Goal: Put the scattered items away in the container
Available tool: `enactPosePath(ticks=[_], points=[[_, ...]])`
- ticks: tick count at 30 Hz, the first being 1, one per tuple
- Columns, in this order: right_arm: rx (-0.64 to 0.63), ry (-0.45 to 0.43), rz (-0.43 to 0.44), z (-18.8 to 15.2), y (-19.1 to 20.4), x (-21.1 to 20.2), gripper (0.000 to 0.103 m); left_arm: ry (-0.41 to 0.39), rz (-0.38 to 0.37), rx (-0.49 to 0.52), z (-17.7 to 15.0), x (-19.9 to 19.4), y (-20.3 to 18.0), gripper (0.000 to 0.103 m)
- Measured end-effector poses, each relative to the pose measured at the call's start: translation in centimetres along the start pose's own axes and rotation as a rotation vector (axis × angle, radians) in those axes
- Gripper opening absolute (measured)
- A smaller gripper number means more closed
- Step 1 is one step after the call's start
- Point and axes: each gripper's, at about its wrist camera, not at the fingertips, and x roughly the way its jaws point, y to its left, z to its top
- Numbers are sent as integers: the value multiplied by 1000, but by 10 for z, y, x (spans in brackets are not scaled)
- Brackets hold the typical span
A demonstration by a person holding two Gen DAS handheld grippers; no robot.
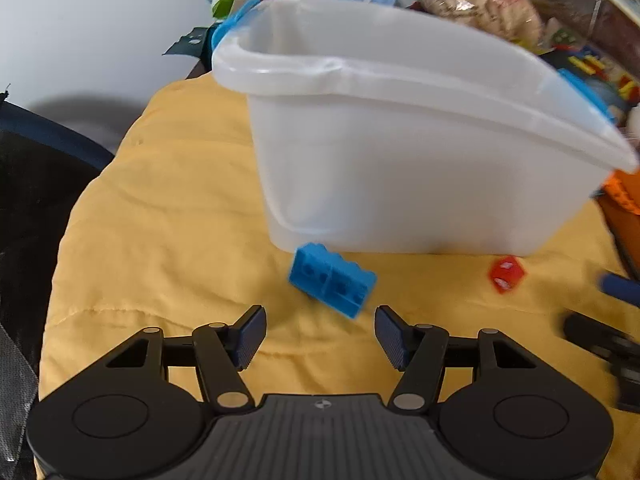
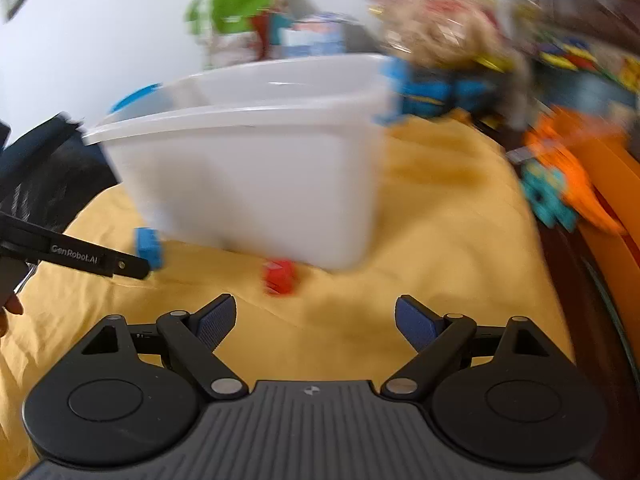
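Note:
A translucent white container [image 1: 400,152] stands on a yellow cloth [image 1: 160,220]. In the left wrist view a blue toy brick [image 1: 332,278] lies tilted on the cloth at the container's base, just ahead of my left gripper [image 1: 320,334], which is open with nothing between its pads. A small red block [image 1: 506,274] lies to the right of the brick. In the right wrist view my right gripper [image 2: 315,326] is open and empty, with the red block [image 2: 280,276] just ahead of its left finger. The container [image 2: 256,184] and blue brick [image 2: 149,246] show there too, blurred.
Bags, boxes and toys are piled behind the container [image 1: 472,0]. Orange and teal toys [image 2: 560,184] lie at the cloth's right edge. The other gripper's black finger [image 2: 80,258] reaches in from the left of the right wrist view. A dark chair [image 1: 36,184] stands left.

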Motion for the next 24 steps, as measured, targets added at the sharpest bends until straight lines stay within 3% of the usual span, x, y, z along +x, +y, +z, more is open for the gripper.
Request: enactPosePath(ticks=[4,5,8,10,12,13,16,21,24], points=[[23,29,-18,11,10,30,85,-8,11,-100,13,9,-18,65],[32,41,-17,13,12,37,79,-4,20,-138,17,13,-20,65],[7,99,-29,12,21,55,48,21,69,-186,26,31,-27,65],[-24,95,-36,8,26,58,42,39,104,-183,23,41,-30,65],[-41,81,-34,5,27,53,23,22,98,-187,17,42,-27,62],[-42,73,-31,4,26,48,23,7,84,-178,14,40,-25,48],[-61,55,-23,-4,22,34,23,6,51,-73,8,34,-20,28],[-48,28,2,-16,19,8,23,2,-7,36,-5,11,-14,26],[-46,27,16,-20,24,-5,23,-17,-45,50,-12,-6,-12,26]])
